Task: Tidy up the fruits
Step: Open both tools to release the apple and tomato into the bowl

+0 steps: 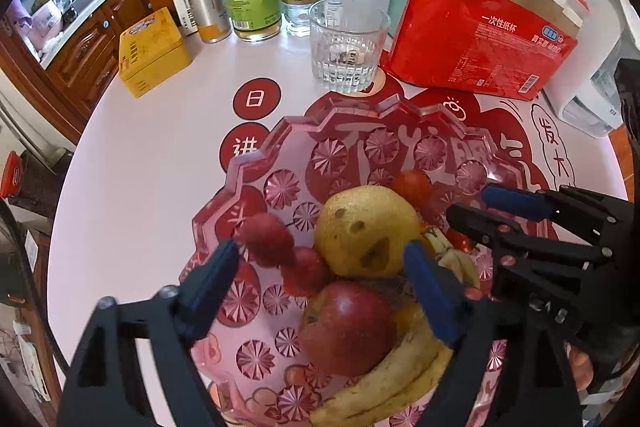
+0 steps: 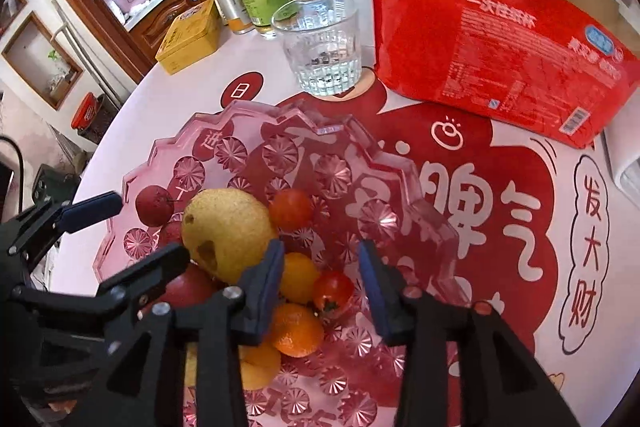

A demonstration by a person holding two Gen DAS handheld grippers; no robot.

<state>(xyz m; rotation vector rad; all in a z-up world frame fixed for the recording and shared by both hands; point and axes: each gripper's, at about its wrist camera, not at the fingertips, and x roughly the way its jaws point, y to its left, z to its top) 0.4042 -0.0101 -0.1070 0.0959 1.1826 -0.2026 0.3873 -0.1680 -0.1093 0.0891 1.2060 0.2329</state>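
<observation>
We hold both claws over the pink cut-glass fruit bowl on the tabletop, and the step in hand looks like choosing a fruit and lifting it out cleanly. Our left claw stands wide apart with nothing pressed between its pads; the red apple and the yellow pear lie just beyond the fingertips, and the bananas curve under the apple. Our right claw is apart too, more narrowly, gripping nothing, with a cherry tomato lying beyond the gap and two small oranges touching each other near the left finger. To do this well, we should centre one fruit between the pads before closing, and take the small, loose ones first, since the apple seems to rest on the bananas and may roll when disturbed. We judge the tomato soft, so a gentle squeeze suits it. The two claws sit close together, so we would rather move one at a time. We also keep low and slow near the bowl's scalloped rim and away from the drinking glass beyond it.
</observation>
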